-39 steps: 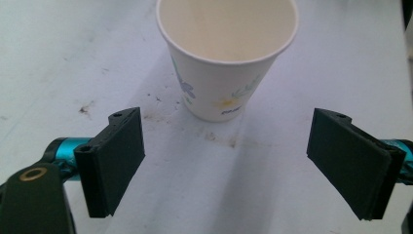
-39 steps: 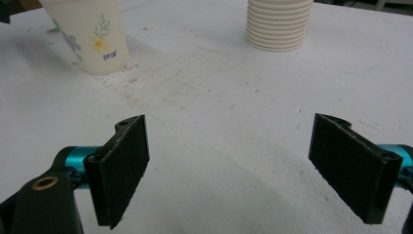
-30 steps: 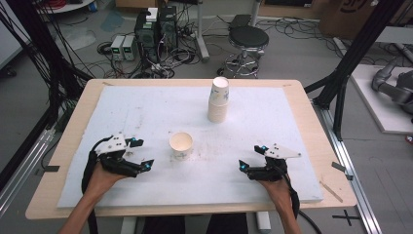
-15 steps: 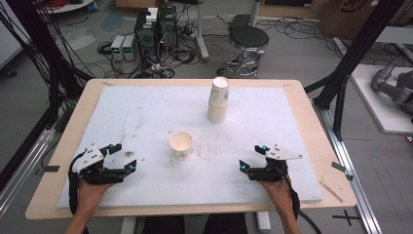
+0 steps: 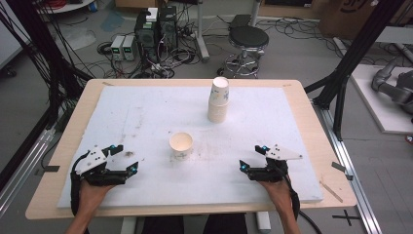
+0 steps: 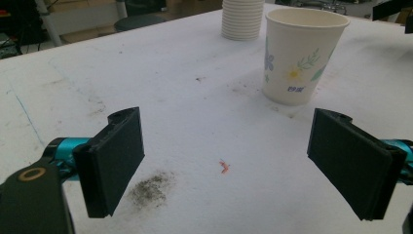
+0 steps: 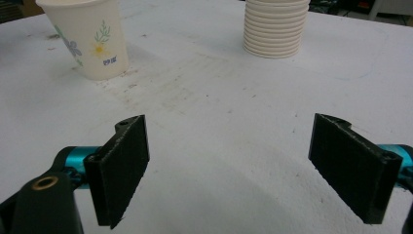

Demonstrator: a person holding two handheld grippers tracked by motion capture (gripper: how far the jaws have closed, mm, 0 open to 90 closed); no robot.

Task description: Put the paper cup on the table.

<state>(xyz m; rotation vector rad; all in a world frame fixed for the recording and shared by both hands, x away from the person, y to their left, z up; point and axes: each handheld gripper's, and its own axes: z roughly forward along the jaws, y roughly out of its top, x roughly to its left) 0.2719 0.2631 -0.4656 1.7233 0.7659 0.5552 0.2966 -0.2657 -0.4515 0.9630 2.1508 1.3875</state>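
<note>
A single paper cup [image 5: 181,145] with a flower print stands upright in the middle of the white board [image 5: 146,112]. A stack of paper cups [image 5: 218,99] stands behind it, farther back. My left gripper [image 5: 130,167] rests low at the front left, open, nothing between its jaws; the single cup [image 6: 301,54] is ahead to its right and the stack [image 6: 243,18] beyond. My right gripper [image 5: 243,168] rests at the front right, open and empty; its view has the single cup [image 7: 87,39] ahead left and the stack [image 7: 276,27] ahead right.
The white board lies on a wooden table [image 5: 319,146]. A dark smudge [image 6: 151,187] and a small red speck [image 6: 224,166] mark the board near my left gripper. Behind the table are a stool [image 5: 249,39], electronics boxes [image 5: 156,29] and cables on the floor.
My left gripper has pulled back toward the front left edge, away from the single cup, then shifted slightly right. The right gripper has stayed put.
</note>
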